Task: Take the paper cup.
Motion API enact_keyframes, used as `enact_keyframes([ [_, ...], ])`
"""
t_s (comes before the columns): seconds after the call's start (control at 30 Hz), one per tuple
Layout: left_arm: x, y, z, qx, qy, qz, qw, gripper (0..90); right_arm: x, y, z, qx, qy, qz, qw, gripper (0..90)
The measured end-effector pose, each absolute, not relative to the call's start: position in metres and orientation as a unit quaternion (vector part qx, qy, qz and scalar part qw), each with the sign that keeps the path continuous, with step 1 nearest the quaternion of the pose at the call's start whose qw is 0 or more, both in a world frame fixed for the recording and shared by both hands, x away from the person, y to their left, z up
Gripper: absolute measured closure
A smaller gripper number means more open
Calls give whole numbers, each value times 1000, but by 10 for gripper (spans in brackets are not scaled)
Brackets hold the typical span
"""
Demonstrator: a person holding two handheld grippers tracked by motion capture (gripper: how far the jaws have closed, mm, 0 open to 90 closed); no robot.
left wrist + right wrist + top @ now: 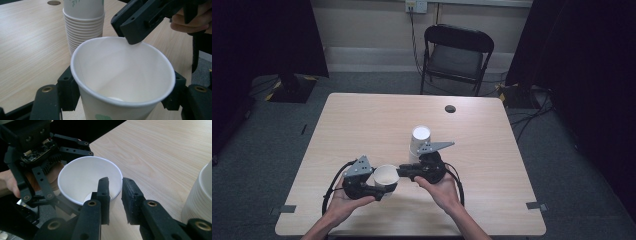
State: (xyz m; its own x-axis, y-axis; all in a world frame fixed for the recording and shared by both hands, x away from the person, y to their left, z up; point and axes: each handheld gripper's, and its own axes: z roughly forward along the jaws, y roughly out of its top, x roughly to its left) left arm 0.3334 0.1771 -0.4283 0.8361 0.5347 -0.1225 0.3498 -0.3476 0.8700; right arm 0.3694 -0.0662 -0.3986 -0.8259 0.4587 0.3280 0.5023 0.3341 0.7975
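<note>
Pale wood counter (362, 125) stands on a grey floor, with a black folding chair (457, 55) at the top centre of the high view and dark curtains at both upper corners. A small dark round hole (450, 108) sits near the counter's far edge.

Low and left of centre in that view, the left tongs (384, 187) grip a single white paper cup (385, 177) around its body. In the left gripper view the cup (122, 75) takes up the middle and lower frame, mouth toward the camera, with one black jaw pressed against each side of its wall; a green mark shows on the outside at the bottom edge of the frame.

The right tongs (402, 173) come in from the right of the high view and meet the cup at its rim. In the right gripper view the tongs (115, 187) stand at the cup's (87, 177) near rim, one jaw inside the mouth and one outside, with the paper wall in the narrow gap between them; whether the pads actually press on the rim I cannot tell.

A stack (419, 142) of nested white cups stands upright on the counter just behind the right tongs, near the middle of the high view. It rises at the top centre of the left gripper view (83, 25) and at the right edge of the right gripper view (200, 195).
</note>
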Motion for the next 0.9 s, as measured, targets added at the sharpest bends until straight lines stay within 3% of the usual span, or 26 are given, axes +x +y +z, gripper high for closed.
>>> enact_keyframes([
  [0.57, 339, 189, -428, 799, 302, 105, 509, 315, 366, -89, -399, -300, -813, -499, -9, 761],
  [0.9, 347, 198, -424, 784, 329, 115, 514, 315, 358, -114, -401, -317, -804, -501, -38, 700],
])
